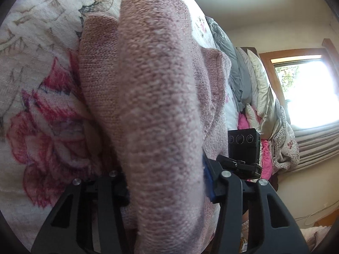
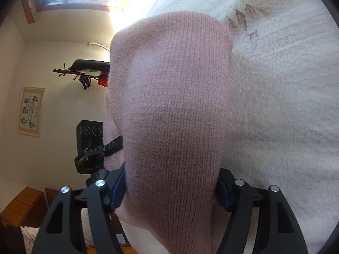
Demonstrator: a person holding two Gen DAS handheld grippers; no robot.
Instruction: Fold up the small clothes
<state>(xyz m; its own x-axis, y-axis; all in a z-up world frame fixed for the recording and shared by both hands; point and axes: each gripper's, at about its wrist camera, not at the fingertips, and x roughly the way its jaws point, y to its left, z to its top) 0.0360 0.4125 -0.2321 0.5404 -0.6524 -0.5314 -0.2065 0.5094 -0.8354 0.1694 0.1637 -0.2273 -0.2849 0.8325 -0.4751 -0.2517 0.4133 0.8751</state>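
We see our left gripper (image 1: 167, 182) as matte black plastic: angled arms with slotted cut-outs, round silver screw heads at the joints, and a blue pad (image 1: 208, 180) on one finger. Our right gripper (image 2: 171, 190) matches it, with dark blue pads (image 2: 118, 190) on both fingers. Each carries a small black box with round lenses (image 1: 243, 146) on a clamp bracket.

- Daylight pours in through a window (image 1: 305, 89), blown out to white glare in both views.
- The pink knit garment (image 1: 156, 114) sits very close to the lens, soft and out of focus, its near part shaded.
- Fisheye bending curves the walls; dark vignette rims each frame.
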